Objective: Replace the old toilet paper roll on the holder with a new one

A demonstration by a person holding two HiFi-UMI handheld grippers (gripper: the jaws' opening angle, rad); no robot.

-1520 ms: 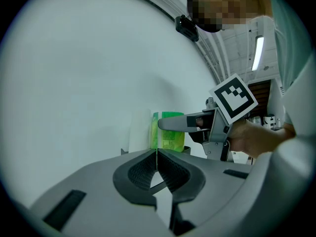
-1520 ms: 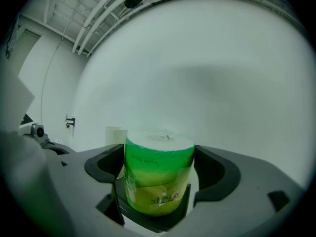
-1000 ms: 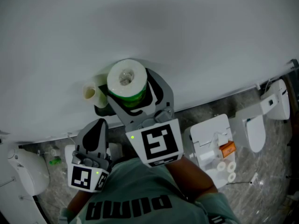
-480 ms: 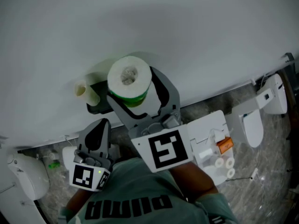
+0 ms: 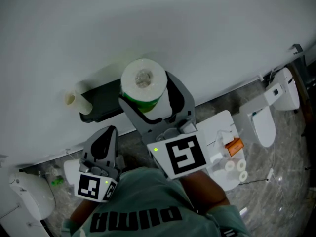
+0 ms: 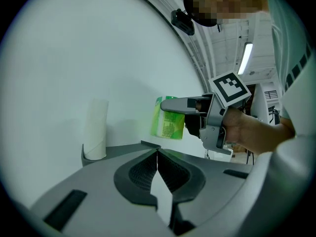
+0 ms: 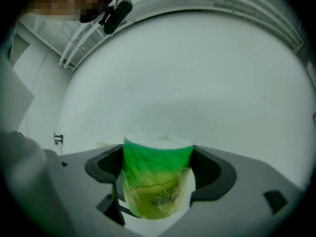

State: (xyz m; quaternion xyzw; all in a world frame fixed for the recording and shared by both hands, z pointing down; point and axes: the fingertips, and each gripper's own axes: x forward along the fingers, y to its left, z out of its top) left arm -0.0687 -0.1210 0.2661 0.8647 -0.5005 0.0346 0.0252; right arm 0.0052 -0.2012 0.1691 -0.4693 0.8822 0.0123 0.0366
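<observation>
— Which tool has the new roll?
— The right gripper [image 5: 148,95]. Its jaws are clamped on the sides of the new roll [image 5: 143,78], which sits upright between them in green wrap, white end up.
— And the other one?
— The left gripper [image 5: 105,135] has its jaws pressed together with nothing between them. It sits lower, near the person's body, well apart from the roll.
— Where's the holder?
— The holder [image 5: 103,102] is a dark ledge on the pale wall [image 5: 197,28]. The bare tube [image 5: 74,98] stands upright at its left end.
— Is the roll on it?
— No. From the left gripper's view the roll [image 6: 168,120] hangs in the air off the holder's [image 6: 121,149] right end, touching neither it nor the tube [image 6: 96,130].
</observation>
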